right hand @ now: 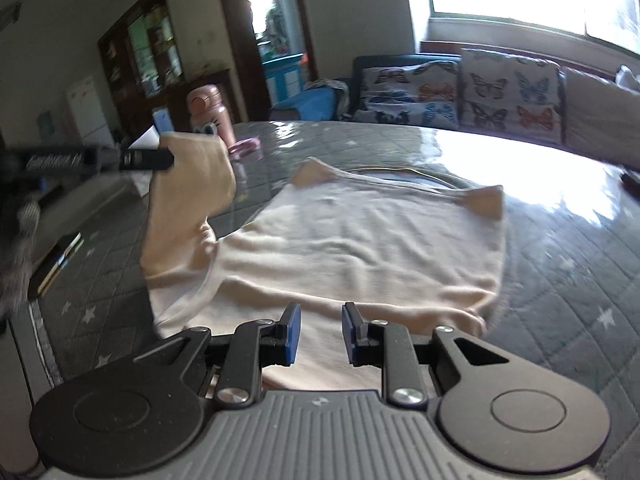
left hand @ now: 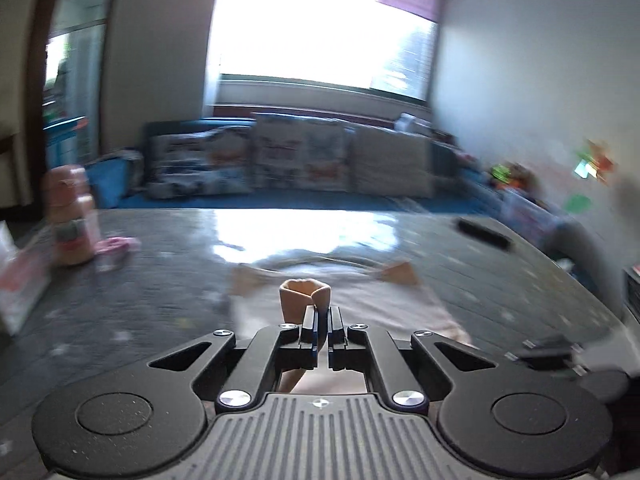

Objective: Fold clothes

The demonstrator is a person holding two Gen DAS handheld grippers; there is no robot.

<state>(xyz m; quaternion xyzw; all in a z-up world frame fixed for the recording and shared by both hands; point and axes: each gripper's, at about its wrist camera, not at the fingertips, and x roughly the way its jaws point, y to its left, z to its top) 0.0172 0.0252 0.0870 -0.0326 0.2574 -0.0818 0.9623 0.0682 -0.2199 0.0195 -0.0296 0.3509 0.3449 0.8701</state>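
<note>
Home living room, sofa [right hand: 460, 92] with butterfly cushions [right hand: 508, 88] under a bright window [left hand: 324, 32], glass-front cabinet [right hand: 148, 48], quilted star-print surface [right hand: 560, 272]

The garment [right hand: 360, 240] is soft, matt cream cloth with a faintly fuzzy, creased surface and peach-toned sleeve fabric. Under it the table cover [right hand: 560, 264] looks like grey quilted cloth printed with stars, beneath a glossy clear layer that mirrors the window. The right gripper [right hand: 319, 334] is matt black plastic with shiny metal rivets and blue, rubbery-looking pads [right hand: 293, 332].
</note>
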